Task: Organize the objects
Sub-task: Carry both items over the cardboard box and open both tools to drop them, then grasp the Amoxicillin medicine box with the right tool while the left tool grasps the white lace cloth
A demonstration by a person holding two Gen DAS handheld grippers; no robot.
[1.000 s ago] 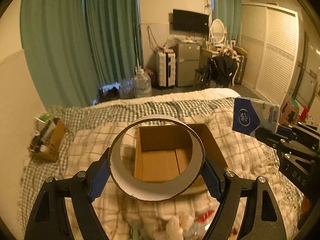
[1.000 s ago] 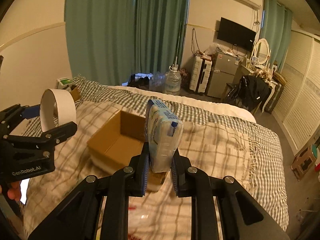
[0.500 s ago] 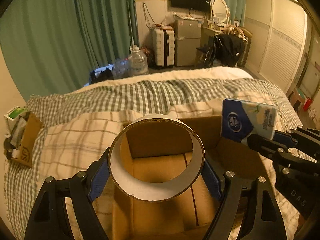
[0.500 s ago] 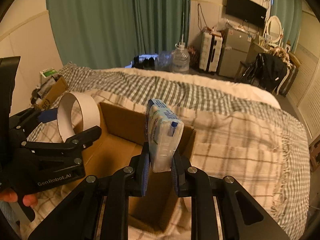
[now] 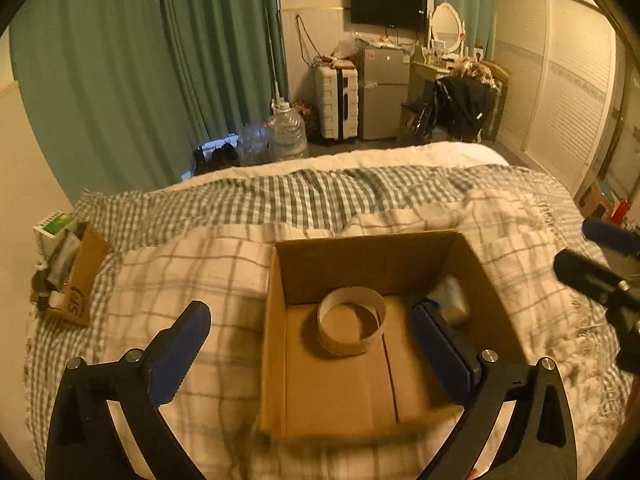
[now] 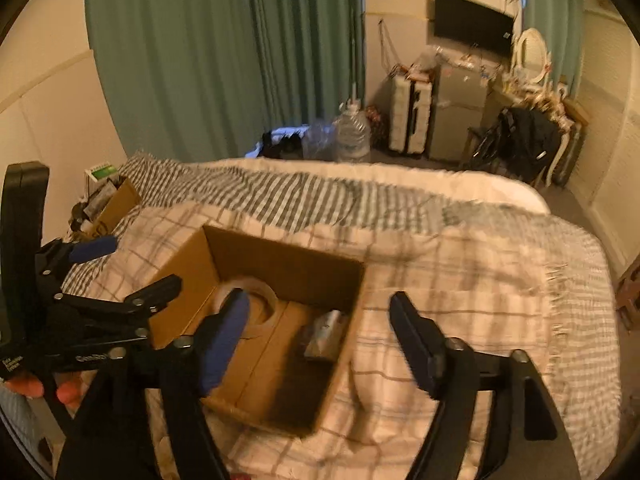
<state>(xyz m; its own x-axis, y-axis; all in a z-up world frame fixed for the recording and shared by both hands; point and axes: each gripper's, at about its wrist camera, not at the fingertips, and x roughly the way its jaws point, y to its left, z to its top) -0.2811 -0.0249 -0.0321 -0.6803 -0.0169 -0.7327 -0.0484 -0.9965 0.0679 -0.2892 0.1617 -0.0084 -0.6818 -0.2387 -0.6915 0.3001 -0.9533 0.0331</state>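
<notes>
An open cardboard box point(image 5: 276, 300) point(image 6: 180, 276) sits on the bed. A white cardboard ring point(image 5: 352, 326) point(image 6: 262, 300) lies on the box floor near its far wall. A tissue pack point(image 5: 450, 296) point(image 6: 326, 332) lies in the box's right corner. My left gripper point(image 5: 312, 340) is open and empty, held above the box with the ring between and beyond its fingers. My right gripper point(image 6: 320, 344) is open and empty above the box's right side. The right gripper shows at the right edge of the left wrist view point(image 5: 596, 256); the left gripper shows in the right wrist view point(image 6: 120, 268).
A checked blanket point(image 5: 180, 272) covers the bed. A small carton of clutter point(image 5: 68, 268) point(image 6: 108, 204) sits at the bed's left edge. Beyond the bed are green curtains, a water jug point(image 5: 286, 132), a suitcase, a fridge and a chair.
Both grippers opened over the box. The ring dropped from the left gripper and the tissue pack from the right; both now lie inside the box.
</notes>
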